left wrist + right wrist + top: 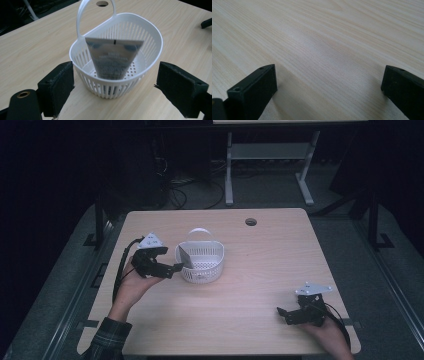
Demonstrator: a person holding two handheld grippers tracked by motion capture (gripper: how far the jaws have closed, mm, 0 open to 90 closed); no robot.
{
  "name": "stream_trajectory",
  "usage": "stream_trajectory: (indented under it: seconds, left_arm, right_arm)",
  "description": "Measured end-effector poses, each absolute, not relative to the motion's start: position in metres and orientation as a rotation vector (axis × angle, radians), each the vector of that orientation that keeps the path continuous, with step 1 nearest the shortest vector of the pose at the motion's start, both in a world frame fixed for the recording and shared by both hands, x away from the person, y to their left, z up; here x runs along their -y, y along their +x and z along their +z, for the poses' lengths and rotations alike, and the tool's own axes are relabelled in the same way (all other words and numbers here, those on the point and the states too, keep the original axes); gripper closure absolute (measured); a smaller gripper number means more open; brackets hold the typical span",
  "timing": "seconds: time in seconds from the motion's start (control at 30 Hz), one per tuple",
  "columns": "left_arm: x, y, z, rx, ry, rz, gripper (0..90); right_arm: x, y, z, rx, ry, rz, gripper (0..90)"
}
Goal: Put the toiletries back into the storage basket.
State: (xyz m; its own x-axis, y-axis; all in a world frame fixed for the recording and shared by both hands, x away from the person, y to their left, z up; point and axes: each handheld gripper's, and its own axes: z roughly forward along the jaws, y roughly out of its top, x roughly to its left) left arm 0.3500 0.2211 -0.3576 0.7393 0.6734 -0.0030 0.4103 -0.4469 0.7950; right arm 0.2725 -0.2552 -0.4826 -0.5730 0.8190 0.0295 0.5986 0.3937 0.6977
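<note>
Left hand-held gripper (115, 90) gaping wide before white basket (152, 37) (grey tube (113, 58) leaning inside); right hand-held gripper (329, 87) spreading wide over bare table (324, 37).

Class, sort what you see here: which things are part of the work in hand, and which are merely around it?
Part of the work:
- white basket, on the table
- grey tube, standing tilted inside the basket
- left gripper, open, jaws either side of the basket

Merely around:
- right gripper, open over bare table
- table's cable hole
</note>
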Motion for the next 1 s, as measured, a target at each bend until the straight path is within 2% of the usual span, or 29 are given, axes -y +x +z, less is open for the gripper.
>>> stream_trajectory:
  seconds: [1.0]
  left_arm:
    - [-0.260,0.291,-0.414,-0.890,2.087,0.388,14.1]
  right_arm:
    - [0.255,0.272,-0.483,-2.337,1.238,0.971,0.0]
